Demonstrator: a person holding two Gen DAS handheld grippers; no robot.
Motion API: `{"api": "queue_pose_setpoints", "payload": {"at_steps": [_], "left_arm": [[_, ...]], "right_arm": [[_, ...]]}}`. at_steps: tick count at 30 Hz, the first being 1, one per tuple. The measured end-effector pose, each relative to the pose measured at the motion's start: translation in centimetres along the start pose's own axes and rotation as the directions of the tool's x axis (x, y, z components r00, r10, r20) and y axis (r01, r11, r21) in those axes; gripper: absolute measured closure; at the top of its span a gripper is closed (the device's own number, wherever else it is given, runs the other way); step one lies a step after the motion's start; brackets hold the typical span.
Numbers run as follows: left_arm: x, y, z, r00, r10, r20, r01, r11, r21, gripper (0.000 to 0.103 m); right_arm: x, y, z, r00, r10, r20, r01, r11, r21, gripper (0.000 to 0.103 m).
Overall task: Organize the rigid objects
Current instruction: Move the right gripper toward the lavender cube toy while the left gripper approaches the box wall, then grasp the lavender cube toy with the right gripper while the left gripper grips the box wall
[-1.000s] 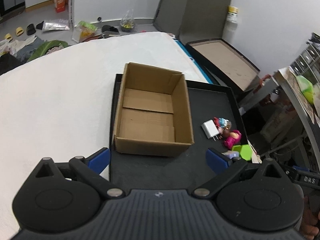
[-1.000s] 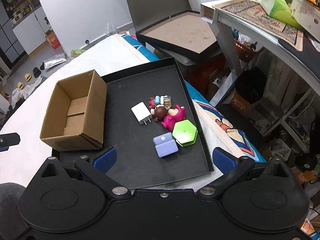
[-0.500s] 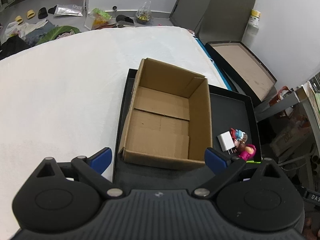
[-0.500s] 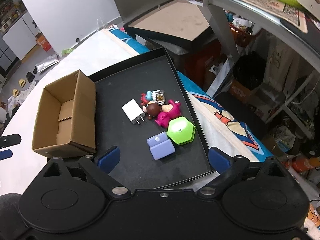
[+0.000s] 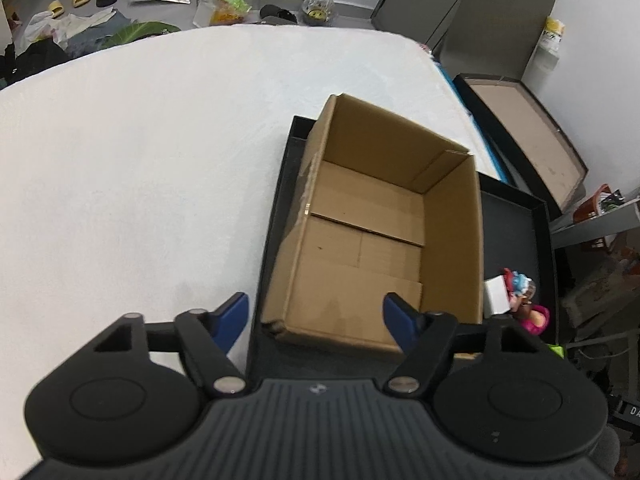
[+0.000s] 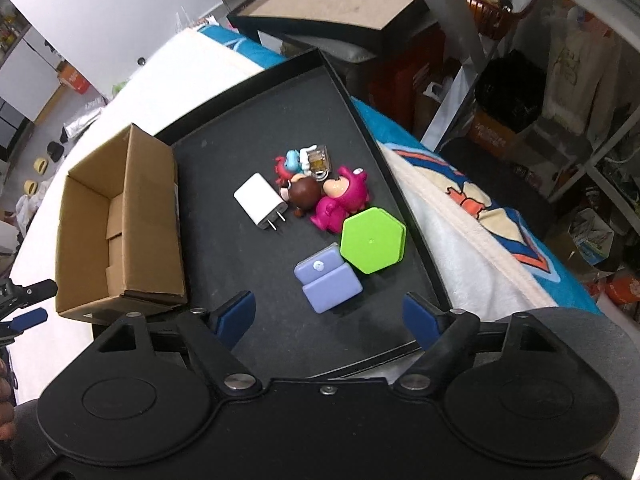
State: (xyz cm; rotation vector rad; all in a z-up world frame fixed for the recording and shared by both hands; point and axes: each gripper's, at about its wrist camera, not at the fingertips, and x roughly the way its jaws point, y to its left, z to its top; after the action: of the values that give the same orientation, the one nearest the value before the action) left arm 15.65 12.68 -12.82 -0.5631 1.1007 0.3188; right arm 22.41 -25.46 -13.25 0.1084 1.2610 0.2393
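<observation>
An empty, open cardboard box (image 5: 372,240) stands on the left part of a black tray (image 5: 516,216). My left gripper (image 5: 316,318) hovers over the box's near wall. Its jaws are closing, the blue fingertips (image 5: 234,316) straddle the near-left corner, and nothing is pressed. In the right wrist view the tray (image 6: 256,120) holds a white charger (image 6: 260,202), a pink figurine (image 6: 338,202), a brown-headed figurine (image 6: 304,194), a small blue-and-red toy (image 6: 292,162), a green hexagonal case (image 6: 372,240) and a lilac case (image 6: 328,282). My right gripper (image 6: 326,318) hangs just short of the lilac case, jaws closing on nothing.
The tray lies on a white bed cover (image 5: 140,160) beside a blue patterned blanket (image 6: 480,208). Another black tray lid (image 6: 340,4) leans at the back. Shelving and cluttered bags (image 6: 520,92) stand to the right. The cardboard box (image 6: 120,224) and left gripper (image 6: 24,304) show at the left.
Both grippers have come down closer to the tray and their jaws have narrowed. The left one shifted over the box's near wall; the right one drew nearer to the lilac case.
</observation>
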Motion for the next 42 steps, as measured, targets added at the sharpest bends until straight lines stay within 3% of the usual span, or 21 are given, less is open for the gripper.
{"api": "queue_pose_setpoints", "payload": {"at_steps": [11,15,19,28,42], "left_arm": [[3.9,0.5,0.8,0.996,0.031,-0.083,-0.027,0.999,0.039,0.050],[5.1,0.0,0.6,0.994,0.042,-0.100,-0.034,0.996,0.078,0.065],[5.8,0.1,0.3,0.990,0.056,-0.130,-0.041,0.993,0.115,0.088],[5.1,-0.3,-0.8,0.985,0.064,-0.160,-0.030,0.978,0.208,0.088],[5.0,-0.5,-1.4,0.979,0.071,-0.194,-0.027,0.975,0.219,0.088]], "right_arm": [[3.2,0.3,0.3,0.998,-0.047,-0.052,0.048,0.999,0.015,0.024],[4.4,0.5,0.3,0.996,-0.047,-0.076,0.046,0.999,-0.014,0.023],[5.5,0.9,0.2,0.993,-0.057,-0.107,0.047,0.995,-0.092,0.023],[7.1,1.0,-0.1,0.991,-0.076,-0.111,0.058,0.987,-0.152,0.023],[8.2,0.9,0.3,0.992,-0.080,-0.093,0.058,0.974,-0.217,0.024]]}}
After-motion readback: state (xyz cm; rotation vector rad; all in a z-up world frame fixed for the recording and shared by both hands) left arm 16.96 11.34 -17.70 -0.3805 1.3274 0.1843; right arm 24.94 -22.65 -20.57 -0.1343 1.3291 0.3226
